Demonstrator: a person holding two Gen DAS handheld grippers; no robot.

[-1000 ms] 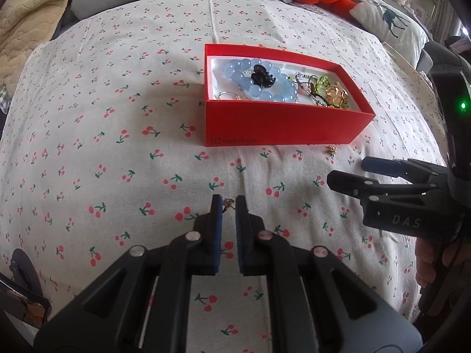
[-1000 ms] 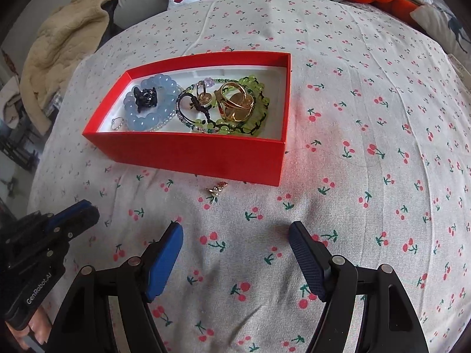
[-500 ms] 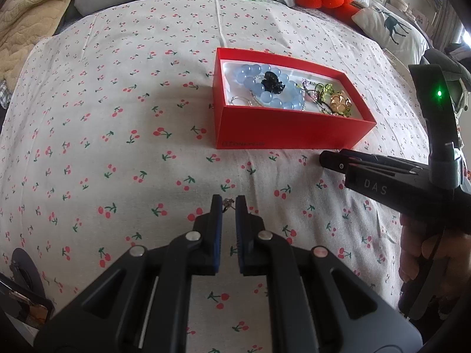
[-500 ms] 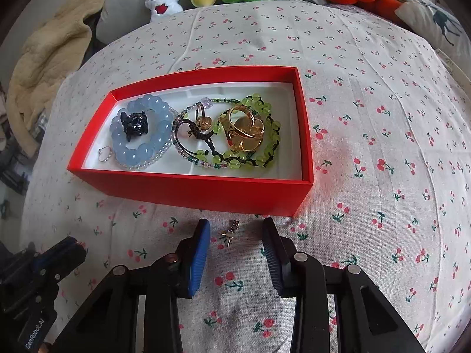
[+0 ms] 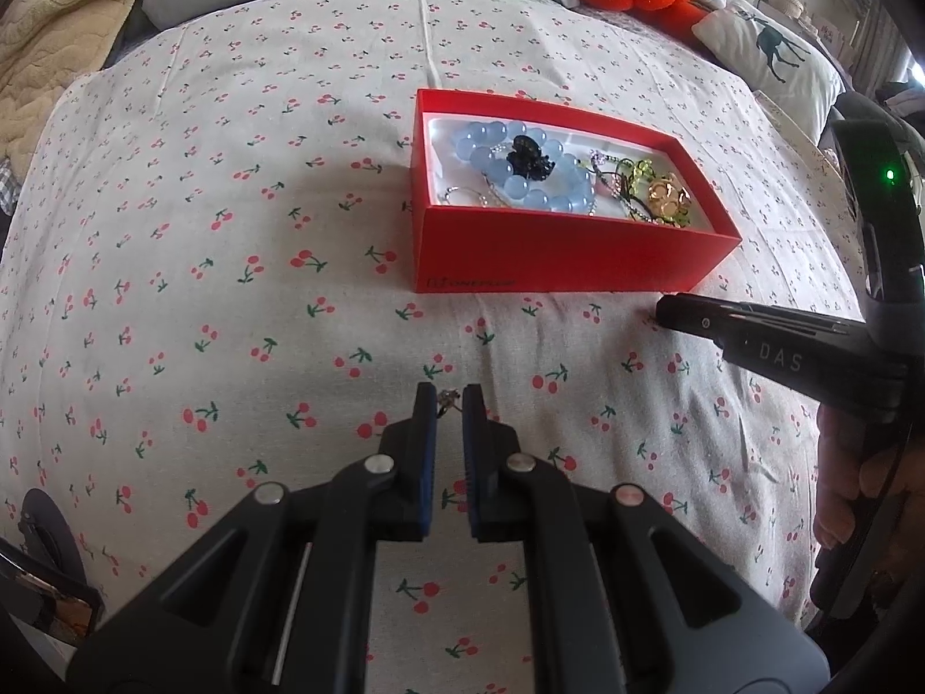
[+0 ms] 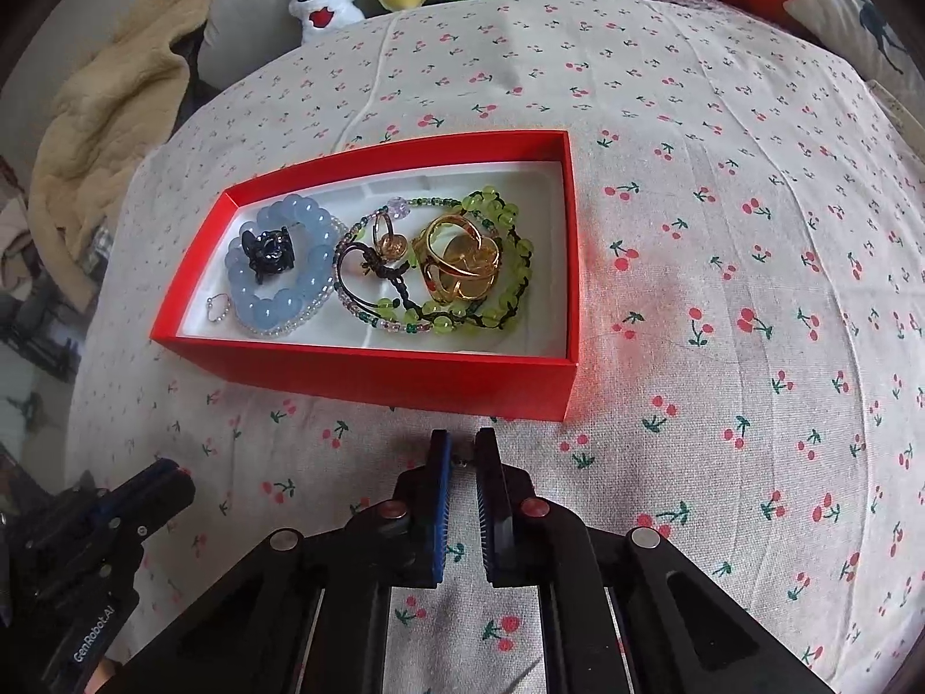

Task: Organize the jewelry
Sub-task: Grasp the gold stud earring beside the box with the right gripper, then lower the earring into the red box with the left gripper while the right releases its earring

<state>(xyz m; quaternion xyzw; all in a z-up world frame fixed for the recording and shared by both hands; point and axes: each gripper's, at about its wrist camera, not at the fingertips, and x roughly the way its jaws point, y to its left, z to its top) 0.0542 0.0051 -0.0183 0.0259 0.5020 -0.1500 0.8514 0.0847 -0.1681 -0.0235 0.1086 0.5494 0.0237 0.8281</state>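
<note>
- Right wrist view: right gripper [image 6: 462, 458] jaws had just been closing, pinching a small earring [image 6: 461, 461] before the red box [image 6: 370, 373].
- Left gripper [image 5: 448, 402] jaws nipped another small charm [image 5: 446, 398].
- Next, judged: lift, carry over the box, release.

Matt red card box [image 6: 404, 373]; glossy blue beads [image 6: 272, 306]; shiny gold rings [image 6: 462, 263]; woven cherry-print cloth [image 6: 722, 347].

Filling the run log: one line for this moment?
left gripper: shut on small earring | right gripper: just closed on small charm | red box: holds bracelets, rings
</note>
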